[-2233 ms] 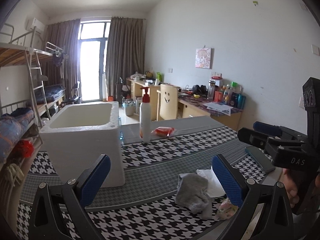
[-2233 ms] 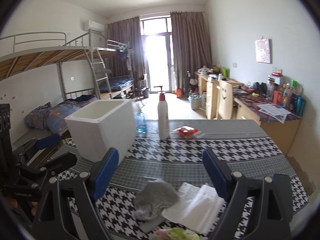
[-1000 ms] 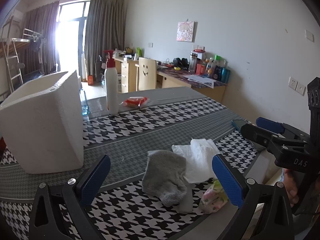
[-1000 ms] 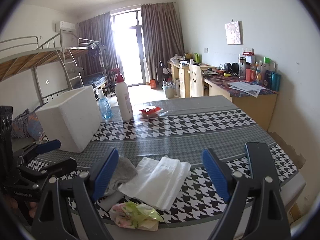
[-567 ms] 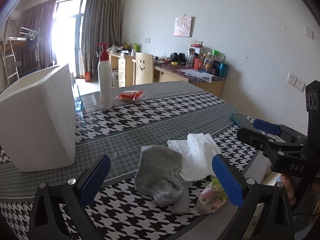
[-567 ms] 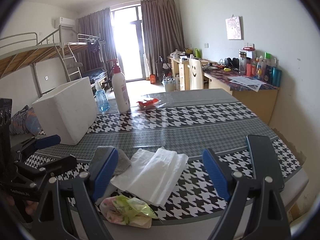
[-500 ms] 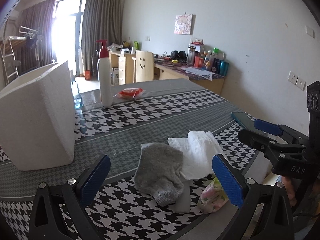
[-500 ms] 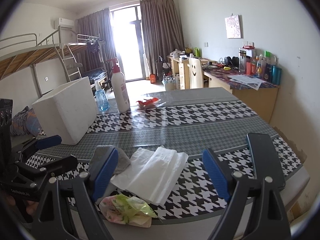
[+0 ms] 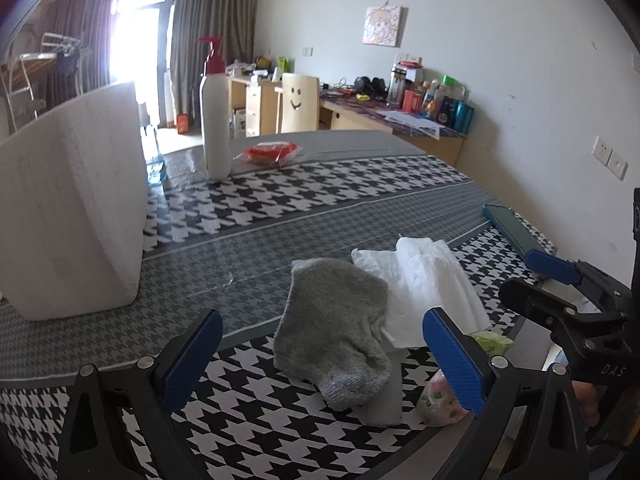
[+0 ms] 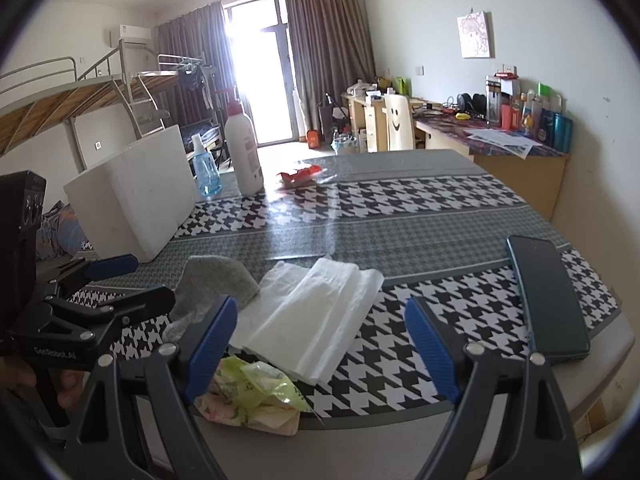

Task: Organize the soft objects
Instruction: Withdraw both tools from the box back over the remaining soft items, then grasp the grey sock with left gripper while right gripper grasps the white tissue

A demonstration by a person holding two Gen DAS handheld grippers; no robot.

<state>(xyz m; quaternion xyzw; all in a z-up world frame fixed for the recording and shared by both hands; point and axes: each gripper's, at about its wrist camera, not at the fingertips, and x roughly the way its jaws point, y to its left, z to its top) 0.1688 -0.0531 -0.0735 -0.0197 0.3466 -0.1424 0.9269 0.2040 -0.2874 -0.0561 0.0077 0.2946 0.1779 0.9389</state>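
Near the houndstooth-clothed table's [image 9: 280, 216] front edge, the fuzzy grey knit sock [image 9: 336, 332] overlaps the folded white tissue sheet [image 10: 316, 316], now nearer both wide-open, empty grippers, left [image 9: 320, 360] and right [image 10: 322, 346].

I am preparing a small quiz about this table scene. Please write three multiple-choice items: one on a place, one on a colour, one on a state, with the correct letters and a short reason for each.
1. Where does the grey sock lie?
A. inside the foam box
B. on the table, partly over the white folded cloth
C. on the phone

2. What colour is the pump top of the tall white bottle?
A. red
B. green
C. black

3. How do the jaws of the right gripper stand?
A. shut on the cloth
B. shut on nothing
C. open, holding nothing

Key:
1 B, its edge overlaps the white folded cloth.
2 A, the pump is red.
3 C, the blue pads stand wide apart above the table.
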